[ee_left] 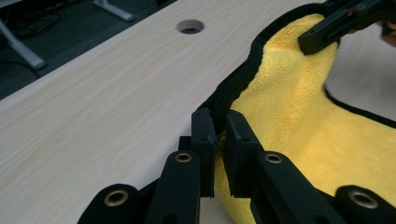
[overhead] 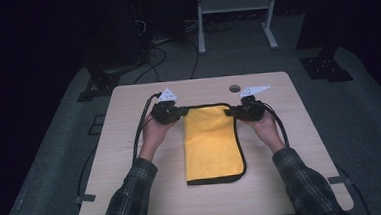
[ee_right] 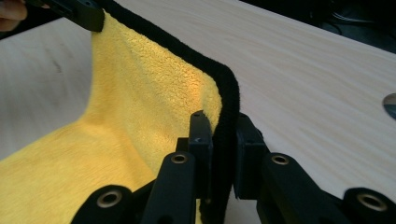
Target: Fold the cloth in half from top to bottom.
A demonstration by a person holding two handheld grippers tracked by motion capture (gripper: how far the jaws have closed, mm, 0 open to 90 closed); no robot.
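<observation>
Bench (overhead: 133,191): pale wood, cable hole near far edge. Yellow cloth (overhead: 211,151) mid-bench, folded, far edge lifted. Left tool (ee_left: 220,140) clamped on far-left corner, right tool (ee_right: 223,140) on far-right. Likely folding step; next needs both corners carried together toward near edge.

yellow cloth (overhead: 212,143) between 2 grippers on table (overhead: 130,136)
</observation>
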